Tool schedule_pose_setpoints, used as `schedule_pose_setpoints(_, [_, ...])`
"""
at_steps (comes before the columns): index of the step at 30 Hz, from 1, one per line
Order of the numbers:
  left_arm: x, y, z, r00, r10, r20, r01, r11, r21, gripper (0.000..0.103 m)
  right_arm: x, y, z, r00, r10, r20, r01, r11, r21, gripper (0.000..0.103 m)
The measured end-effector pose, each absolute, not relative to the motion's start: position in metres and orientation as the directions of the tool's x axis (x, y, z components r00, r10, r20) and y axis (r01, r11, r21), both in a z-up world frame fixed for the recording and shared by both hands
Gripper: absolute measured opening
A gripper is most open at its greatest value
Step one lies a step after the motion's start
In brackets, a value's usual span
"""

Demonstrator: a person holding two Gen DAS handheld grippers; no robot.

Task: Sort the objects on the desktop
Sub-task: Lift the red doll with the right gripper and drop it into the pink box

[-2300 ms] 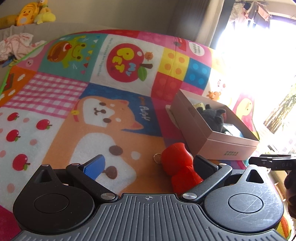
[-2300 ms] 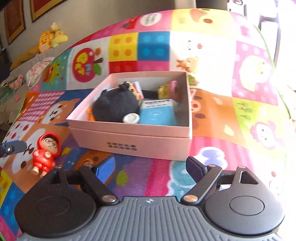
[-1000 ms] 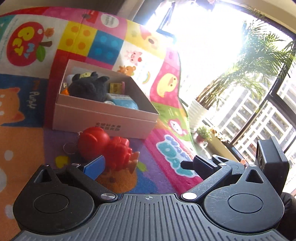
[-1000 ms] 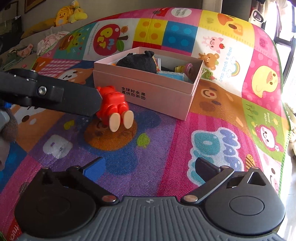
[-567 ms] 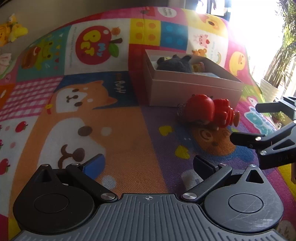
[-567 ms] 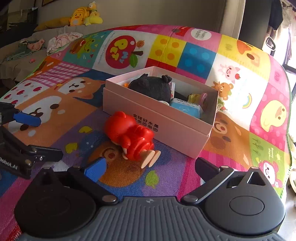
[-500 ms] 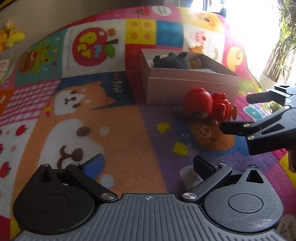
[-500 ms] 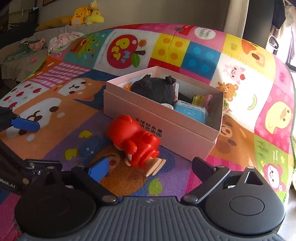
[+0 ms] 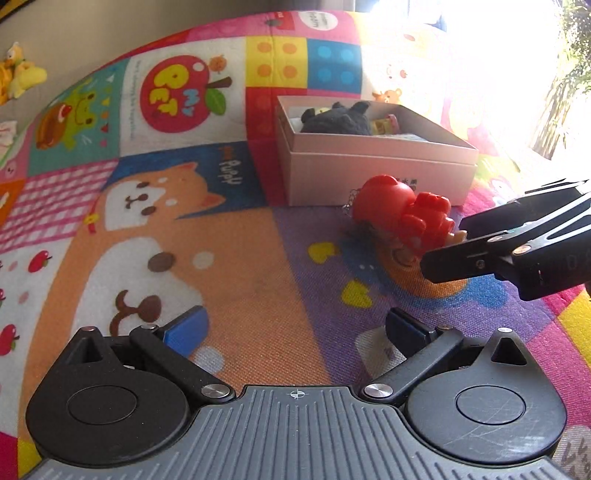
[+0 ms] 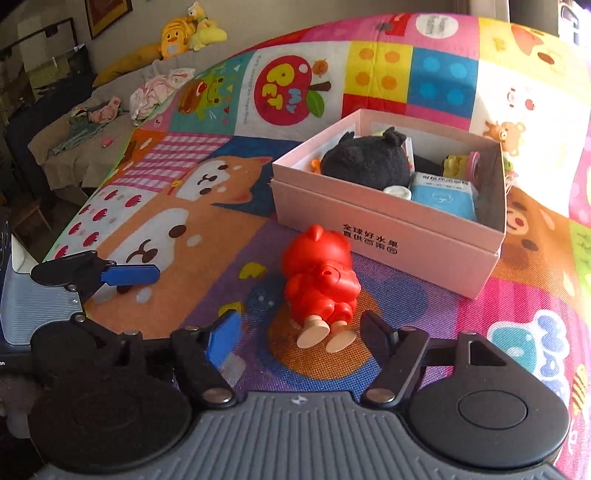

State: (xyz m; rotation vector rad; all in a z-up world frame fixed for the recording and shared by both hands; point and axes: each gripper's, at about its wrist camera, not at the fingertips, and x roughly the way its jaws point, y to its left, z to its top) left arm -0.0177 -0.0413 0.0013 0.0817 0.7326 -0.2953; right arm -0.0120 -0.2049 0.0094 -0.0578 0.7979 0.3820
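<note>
A red toy figure [image 10: 319,273] lies on its front on the colourful play mat [image 9: 221,258], just before the open pink box [image 10: 388,236]. Its pale feet point at my right gripper [image 10: 301,334] and reach in between the fingertips. The jaws are closing, and the pads are apart from the toy. In the left wrist view the red figure [image 9: 399,210] lies near the pink box [image 9: 369,177], with the right gripper [image 9: 480,240] reaching in from the right. My left gripper [image 9: 295,328] is open over bare mat with nothing in it. Its blue pad [image 10: 129,275] shows at the left.
The box holds a black plush [image 10: 369,162], a blue packet [image 10: 443,199] and small items. Behind the mat at the back left stands a sofa [image 10: 110,129] with clothes and yellow plush toys [image 10: 181,29]. Bright window glare [image 9: 517,74] fills the right.
The left gripper has swung away and drawn back from the red figure. The right gripper has come close behind the figure's feet, and its jaws stand narrower than before.
</note>
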Motion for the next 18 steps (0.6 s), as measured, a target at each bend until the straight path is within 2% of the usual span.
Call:
schedule_pose_setpoints(7, [-0.018,-0.041,0.002,0.704,-0.239,-0.669,0.295,0.955,-0.031,0.103,0.011,-0.188,0.005,0.685,0.2,-0.701,-0.263,0.965,0.018,0.081])
schedule_pose_setpoints(11, [-0.018,-0.041,0.002,0.704,-0.239,-0.669,0.294,0.955,-0.031,0.103,0.036,-0.179,-0.005,0.662,0.19,-0.725,-0.256,0.966,0.019,0.081])
schedule_pose_setpoints(13, [-0.018,-0.041,0.002,0.704,-0.241,-0.668,0.294,0.955,-0.034,0.103,0.046,-0.177,-0.01,0.635,0.187,-0.749,-0.248,0.968,0.031,0.073])
schedule_pose_setpoints(15, [-0.018,-0.041,0.002,0.704,-0.242,-0.668,0.294,0.955,-0.035,0.103,0.049,-0.176,-0.012,0.613,0.176,-0.771,-0.246,0.969,0.026,0.053])
schedule_pose_setpoints(18, [-0.018,-0.041,0.002,0.704,-0.241,-0.668,0.294,0.955,-0.034,0.103,0.036,-0.176,-0.007,0.603,0.16,-0.781,-0.257,0.966,0.0,0.049])
